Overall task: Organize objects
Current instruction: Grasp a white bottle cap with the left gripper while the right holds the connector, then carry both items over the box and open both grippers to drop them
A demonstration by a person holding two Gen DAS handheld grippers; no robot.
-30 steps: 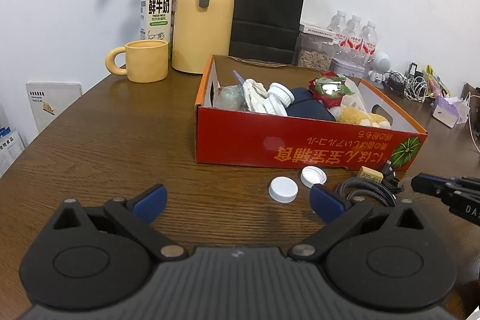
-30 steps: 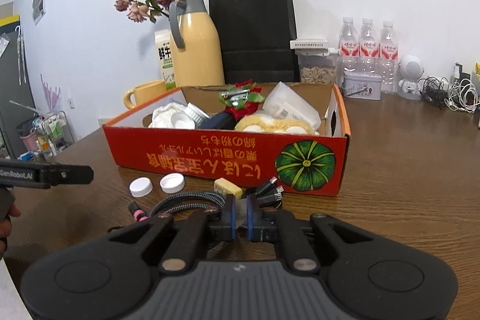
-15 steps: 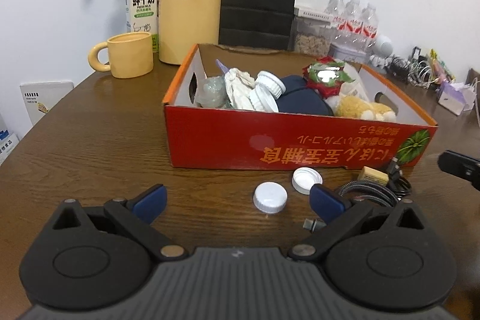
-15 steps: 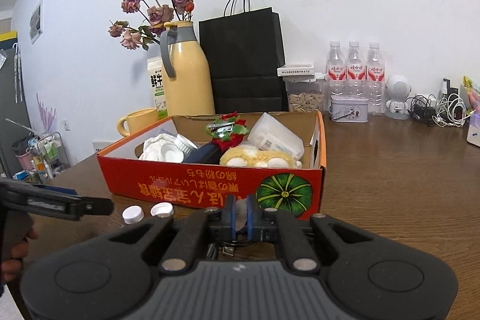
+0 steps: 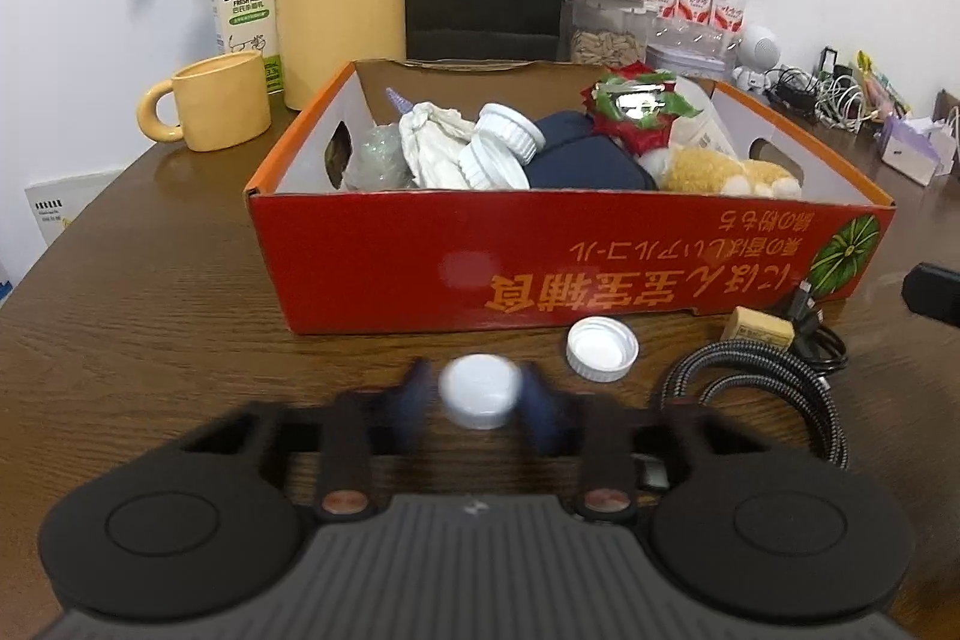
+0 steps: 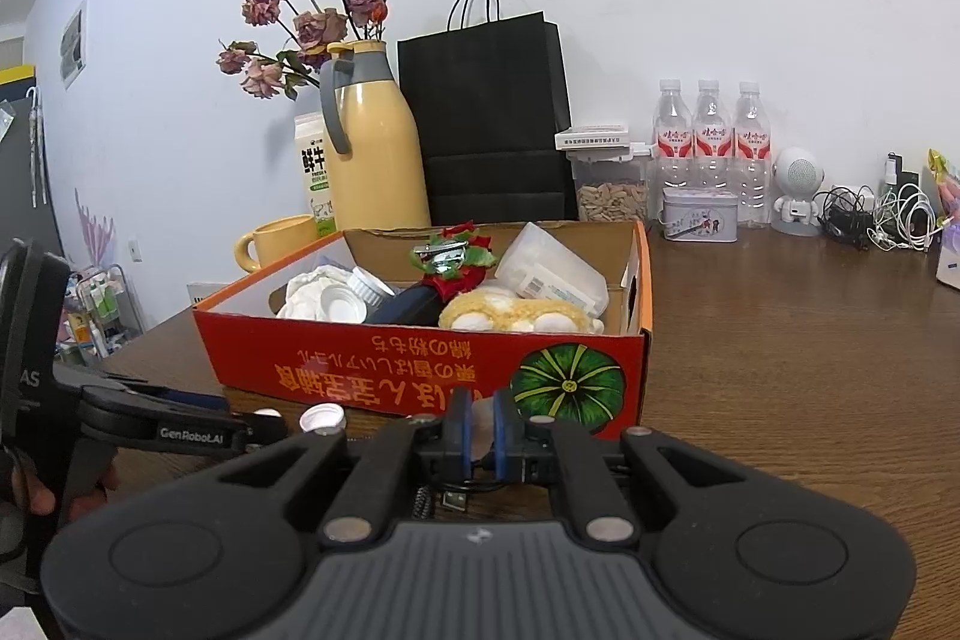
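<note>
the left gripper has its blue-padded jaws either side of a small round white plastic bottle cap lying on the brown wooden counter, just in front of the red cardboard box. the jaws are smeared with motion blur, so i cannot tell whether they already pinch the cap or only bracket it. to do this step well, centre the cap between the pads, keep the fingertips low against the counter so they catch the cap's short rim, and squeeze gently: a shallow, light cap like this probably pops out sideways if caught off-centre.

a second white cap, lying open side up, sits just to the right, near the coiled braided grey cable; keep the right-hand pad clear of it.

once the grip is firm, lift straight up over the box's front wall and drop it beside the white lids already inside.

the right gripper hangs above the cable, jaws drawn nearly together with a slim gap and nothing clearly between them.
</note>
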